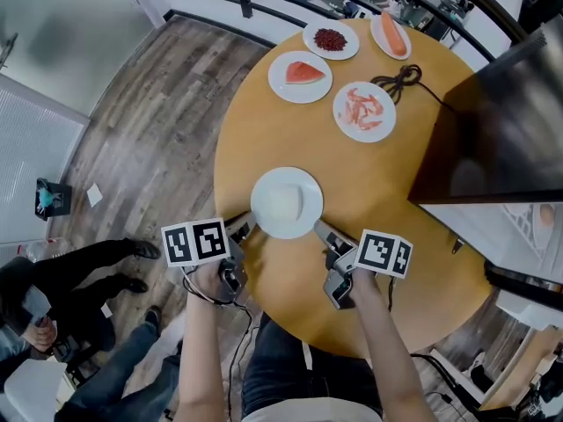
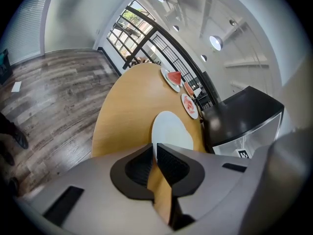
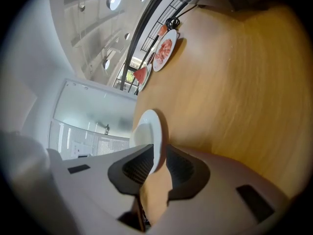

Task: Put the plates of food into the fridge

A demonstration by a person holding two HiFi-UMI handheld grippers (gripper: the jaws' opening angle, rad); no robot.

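Observation:
A white plate [image 1: 286, 202] with a pale white mound of food sits at the near side of the round wooden table [image 1: 264, 139]. My left gripper [image 1: 244, 228] is shut on its left rim, and my right gripper [image 1: 322, 230] is shut on its right rim. In the left gripper view the plate [image 2: 171, 131] runs out from between the jaws of the left gripper [image 2: 154, 155]. In the right gripper view the plate [image 3: 146, 131] stands edge-on, its rim pinched in the right gripper [image 3: 158, 158]. A black fridge [image 1: 501, 121] stands at the table's right.
Further back on the table lie a watermelon plate [image 1: 301, 76], a plate of pink meat slices [image 1: 364, 110], a plate of dark red bits [image 1: 331, 40], an orange-food plate [image 1: 391, 35] and a coiled black cable [image 1: 400, 82]. A person's dark-clad legs [image 1: 84, 275] are at lower left.

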